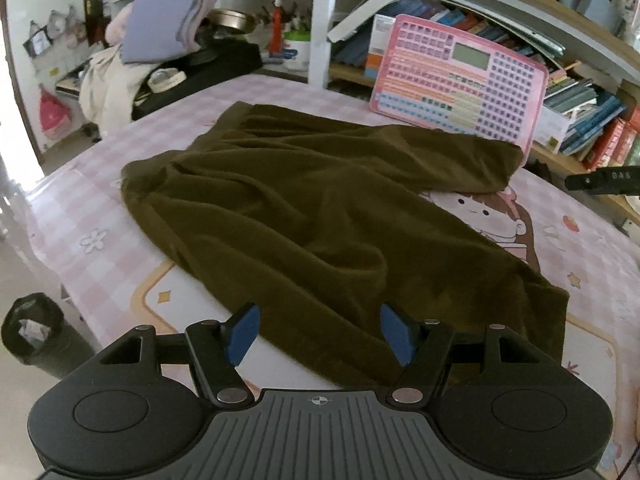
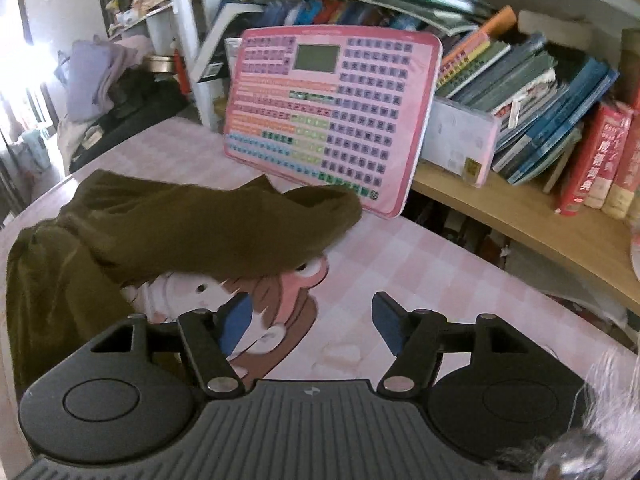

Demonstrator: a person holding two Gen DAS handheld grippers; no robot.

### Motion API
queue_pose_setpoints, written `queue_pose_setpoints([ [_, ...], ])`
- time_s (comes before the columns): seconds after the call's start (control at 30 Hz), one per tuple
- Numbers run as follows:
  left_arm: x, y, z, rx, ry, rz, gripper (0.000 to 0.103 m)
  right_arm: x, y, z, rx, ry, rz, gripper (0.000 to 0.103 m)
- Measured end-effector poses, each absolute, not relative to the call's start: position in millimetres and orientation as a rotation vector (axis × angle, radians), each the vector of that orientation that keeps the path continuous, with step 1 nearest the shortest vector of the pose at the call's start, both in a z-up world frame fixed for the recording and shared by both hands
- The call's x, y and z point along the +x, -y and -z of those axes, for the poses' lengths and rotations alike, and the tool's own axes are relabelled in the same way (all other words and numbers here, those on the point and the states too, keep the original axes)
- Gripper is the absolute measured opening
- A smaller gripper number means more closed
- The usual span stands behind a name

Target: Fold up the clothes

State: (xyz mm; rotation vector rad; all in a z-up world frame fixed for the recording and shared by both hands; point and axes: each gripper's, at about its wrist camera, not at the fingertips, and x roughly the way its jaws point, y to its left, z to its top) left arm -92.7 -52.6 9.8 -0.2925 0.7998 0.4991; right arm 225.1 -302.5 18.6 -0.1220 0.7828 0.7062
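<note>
My left gripper [image 1: 320,334] hangs with jaws spread, holding nothing, just over the near hem of the olive garment [image 1: 320,208], likely lined up for a pinch there. The garment lies rumpled across the pink checked table cover [image 1: 100,256], soft, matte, heavy-draping; one part is doubled over toward the pink keyboard toy [image 1: 460,80]. My right gripper [image 2: 312,322] is likewise released, above bare cover beside the cloth.

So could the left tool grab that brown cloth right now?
Probably yes. The left tool is open, and the near edge of the brown cloth lies just ahead of it on the table, with nothing between.
</note>
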Motion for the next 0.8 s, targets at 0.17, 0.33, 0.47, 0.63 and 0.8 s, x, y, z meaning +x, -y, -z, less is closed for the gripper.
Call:
queue_pose_setpoints([
  [0.17,-95,52,-14,-0.29,-0.799,-0.542,0.068,268,299,-7,-0.085,-0.805,-0.706,0.065],
  [0.33,-93,48,-14,-0.296,-0.805,-0.581,0.068,297,284,5,-0.05,-0.811,-0.726,0.067],
  [0.47,-89,48,-13,-0.293,-0.819,-0.598,0.068,315,262,14,-0.05,-0.811,-0.763,0.067],
  [0.63,-85,51,-13,-0.278,-0.833,-0.606,0.068,333,237,18,-0.054,-0.803,-0.812,0.07],
  [0.8,-83,52,-13,-0.271,-0.843,-0.606,0.068,351,225,21,-0.029,-0.808,-0.838,0.072],
])
